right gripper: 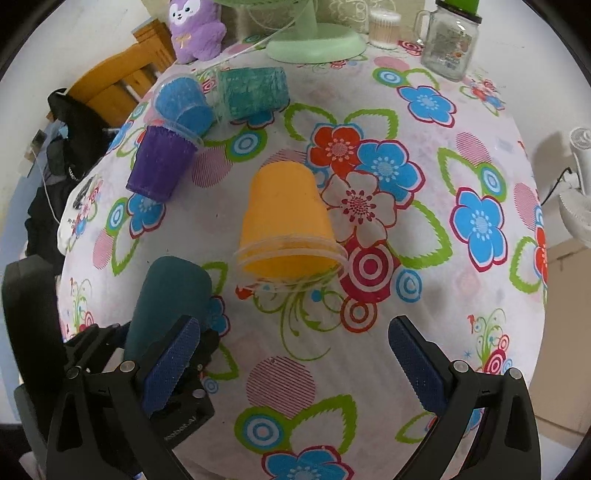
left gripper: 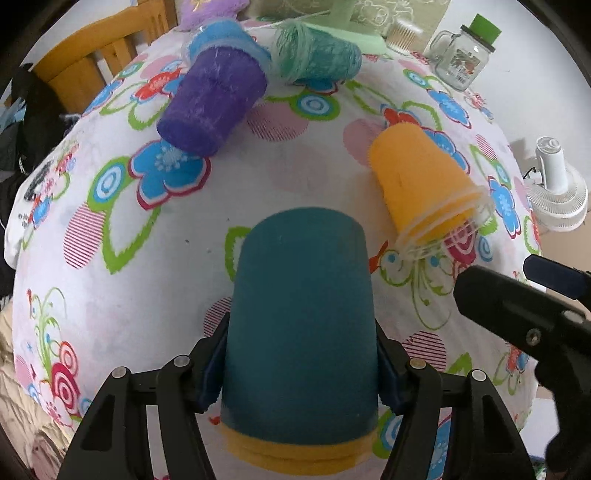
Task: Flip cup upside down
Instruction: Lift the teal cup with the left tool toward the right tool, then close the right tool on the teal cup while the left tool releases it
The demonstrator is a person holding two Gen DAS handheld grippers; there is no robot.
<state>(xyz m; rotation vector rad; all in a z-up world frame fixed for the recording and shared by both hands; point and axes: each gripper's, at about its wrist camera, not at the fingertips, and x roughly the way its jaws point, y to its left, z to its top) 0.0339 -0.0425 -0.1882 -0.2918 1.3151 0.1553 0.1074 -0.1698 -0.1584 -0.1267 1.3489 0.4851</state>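
My left gripper [left gripper: 301, 363] is shut on a dark teal cup [left gripper: 301, 314], its closed base pointing away from me; a yellow rim shows at its near end. The cup also shows in the right wrist view [right gripper: 166, 306]. An orange cup [left gripper: 424, 184] lies on its side on the flowered tablecloth, right of the teal cup; it also shows in the right wrist view [right gripper: 284, 225]. My right gripper [right gripper: 295, 365] is open and empty, just short of the orange cup. It appears at the right edge of the left wrist view [left gripper: 517, 299].
A purple cup [left gripper: 212, 107], a blue cup [left gripper: 225, 37] and a green cup [left gripper: 317, 55] lie on their sides at the far left of the table. A glass jar [left gripper: 461, 59] with a green lid, a green fan base [right gripper: 317, 44] and a purple plush toy [right gripper: 195, 29] stand at the back.
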